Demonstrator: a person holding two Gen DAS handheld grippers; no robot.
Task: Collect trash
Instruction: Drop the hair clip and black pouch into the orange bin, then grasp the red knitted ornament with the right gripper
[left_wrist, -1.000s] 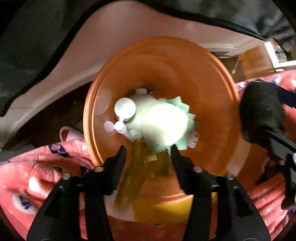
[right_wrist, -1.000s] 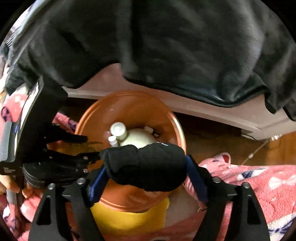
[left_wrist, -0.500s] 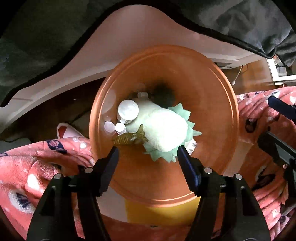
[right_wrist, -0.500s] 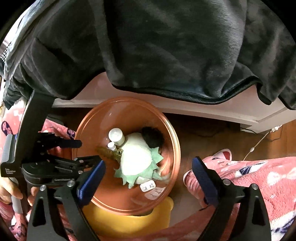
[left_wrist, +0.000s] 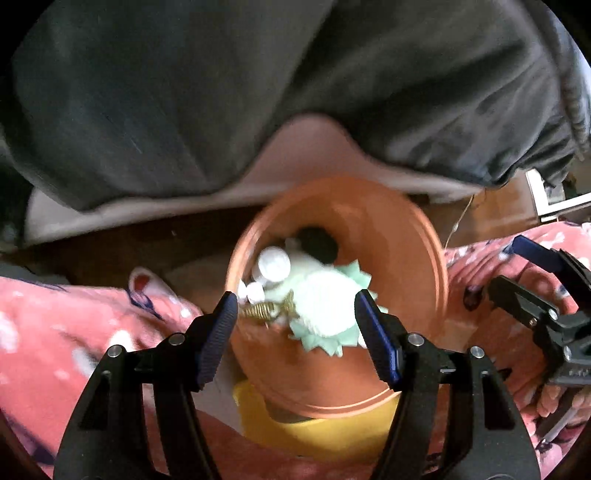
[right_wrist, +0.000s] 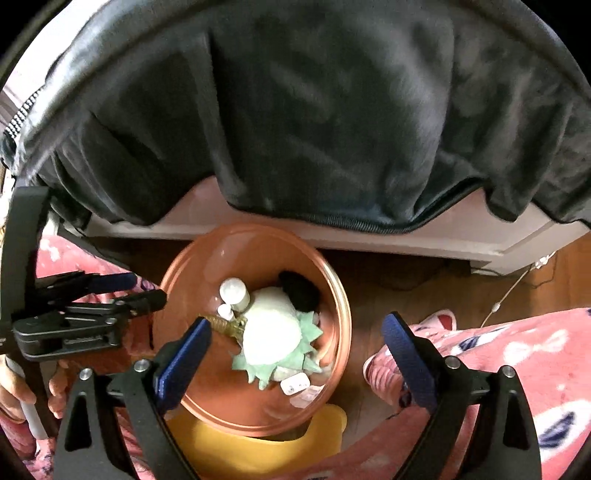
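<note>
An orange bin (left_wrist: 399, 240) (right_wrist: 240, 254) stands on the floor below both grippers. Inside lie a pale green bundle (left_wrist: 325, 306) (right_wrist: 271, 332), white bottles (left_wrist: 273, 262) (right_wrist: 232, 290), a gold coiled piece (left_wrist: 264, 310) (right_wrist: 223, 325), a black fabric roll (left_wrist: 317, 242) (right_wrist: 299, 291) and a small white case (right_wrist: 294, 382). My left gripper (left_wrist: 294, 295) (right_wrist: 147, 288) hangs open over the bin's left side, holding nothing. My right gripper (right_wrist: 298, 319) (left_wrist: 506, 264) stands wide open above the bin's right side, also with nothing in it.
A dark grey garment (right_wrist: 314, 110) drapes over a pale furniture edge (right_wrist: 369, 236) behind the bin. Pink patterned fabric (left_wrist: 55, 332) (right_wrist: 517, 362) lies on both sides. A yellow object (right_wrist: 258, 450) sits under the bin's near rim. A white cable (right_wrist: 509, 295) runs across the wood floor.
The black roll left my right gripper and the gold piece left my left gripper; both now lie in the bin. Both grippers opened wider and rose.
</note>
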